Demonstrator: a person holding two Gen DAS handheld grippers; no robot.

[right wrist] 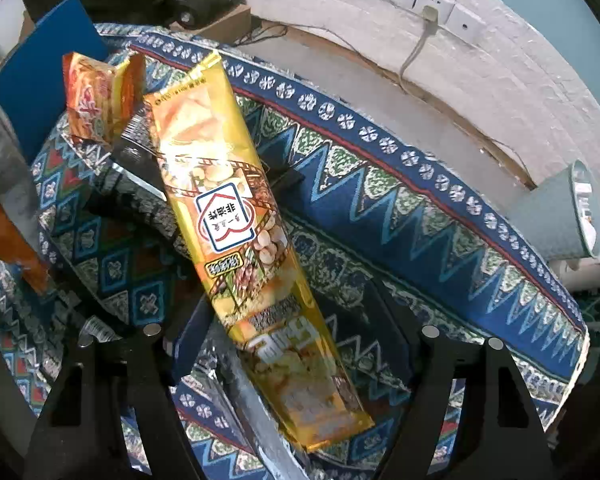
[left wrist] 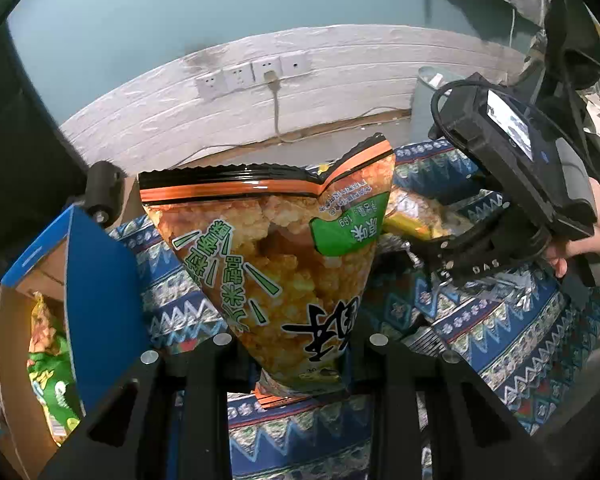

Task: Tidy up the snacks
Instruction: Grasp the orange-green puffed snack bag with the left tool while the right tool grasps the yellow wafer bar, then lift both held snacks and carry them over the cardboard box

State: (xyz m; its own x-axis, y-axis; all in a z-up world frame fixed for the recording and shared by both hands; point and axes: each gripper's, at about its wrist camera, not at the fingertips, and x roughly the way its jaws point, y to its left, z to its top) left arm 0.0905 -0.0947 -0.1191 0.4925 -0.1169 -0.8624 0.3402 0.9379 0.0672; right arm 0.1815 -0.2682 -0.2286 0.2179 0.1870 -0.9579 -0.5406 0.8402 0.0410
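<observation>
An orange snack bag [left wrist: 275,264] is pinched in the closed left gripper [left wrist: 300,360], lifted beside a cardboard box [left wrist: 99,280] that already holds green packets [left wrist: 51,384]. A long yellow packet [right wrist: 235,216] lies on the patterned cloth [right wrist: 380,200] between the right gripper's [right wrist: 291,336] parted jaws, seemingly ungripped.

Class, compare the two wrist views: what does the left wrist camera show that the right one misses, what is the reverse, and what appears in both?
Left wrist only: the open box with a green bag inside, and the right gripper seen from outside.

Right wrist only: the long yellow packet lying on the cloth between the open right fingers.

Both: the orange bag pinched in the left gripper, the patterned cloth, the wall sockets.
</observation>
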